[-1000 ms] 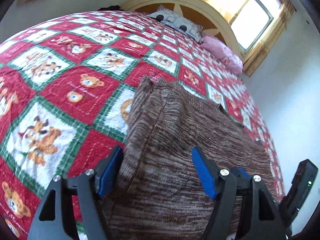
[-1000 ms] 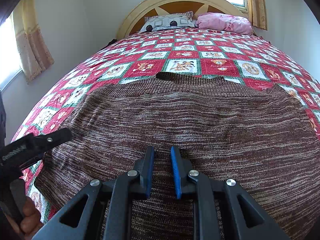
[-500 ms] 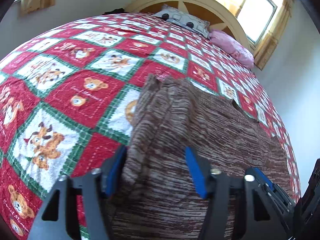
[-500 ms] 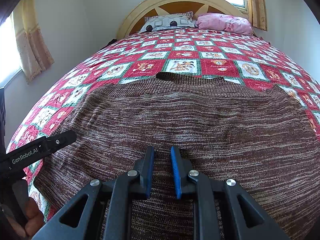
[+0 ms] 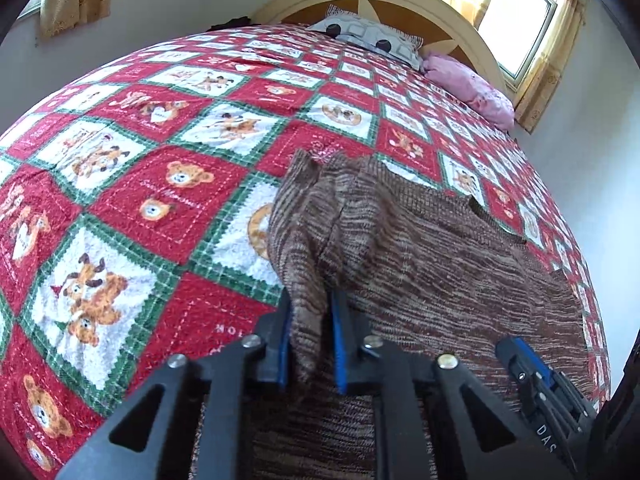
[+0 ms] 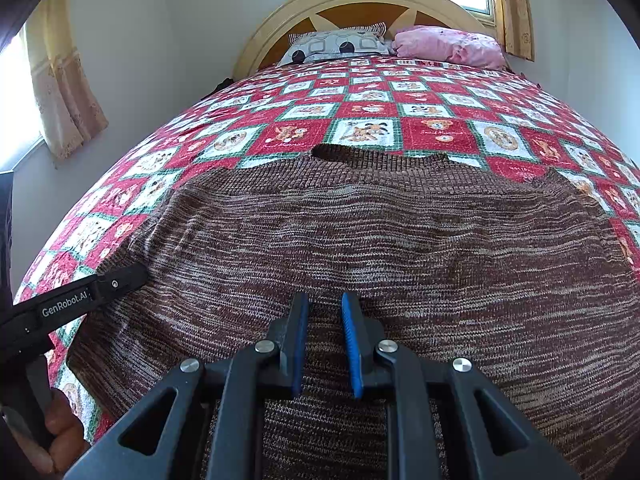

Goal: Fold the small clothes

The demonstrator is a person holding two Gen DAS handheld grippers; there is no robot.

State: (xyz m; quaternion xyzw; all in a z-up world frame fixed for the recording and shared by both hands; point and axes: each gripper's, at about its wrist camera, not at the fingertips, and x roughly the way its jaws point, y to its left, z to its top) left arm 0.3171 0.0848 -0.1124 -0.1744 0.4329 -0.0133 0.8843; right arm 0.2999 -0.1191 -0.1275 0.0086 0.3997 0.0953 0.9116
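A brown knitted sweater (image 6: pixel 380 240) lies spread flat on the bed, neck opening toward the headboard. In the left wrist view the sweater (image 5: pixel 432 248) has its left edge bunched into a ridge. My left gripper (image 5: pixel 308 312) is shut on that ridge of fabric at the sweater's left side; it also shows in the right wrist view (image 6: pixel 120 280). My right gripper (image 6: pixel 325 312) rests over the lower middle of the sweater, jaws nearly closed with a narrow gap and nothing pinched between them; its tip also shows in the left wrist view (image 5: pixel 532 376).
The bed is covered by a red, green and white teddy-bear quilt (image 5: pixel 152 184). A patterned pillow (image 6: pixel 340 44) and a pink pillow (image 6: pixel 448 46) lie against the cream headboard (image 6: pixel 360 0). Walls and curtained windows stand on both sides.
My left gripper has closed from wide open onto the sweater's left edge, gathering it into a ridge. The right gripper has stayed still.
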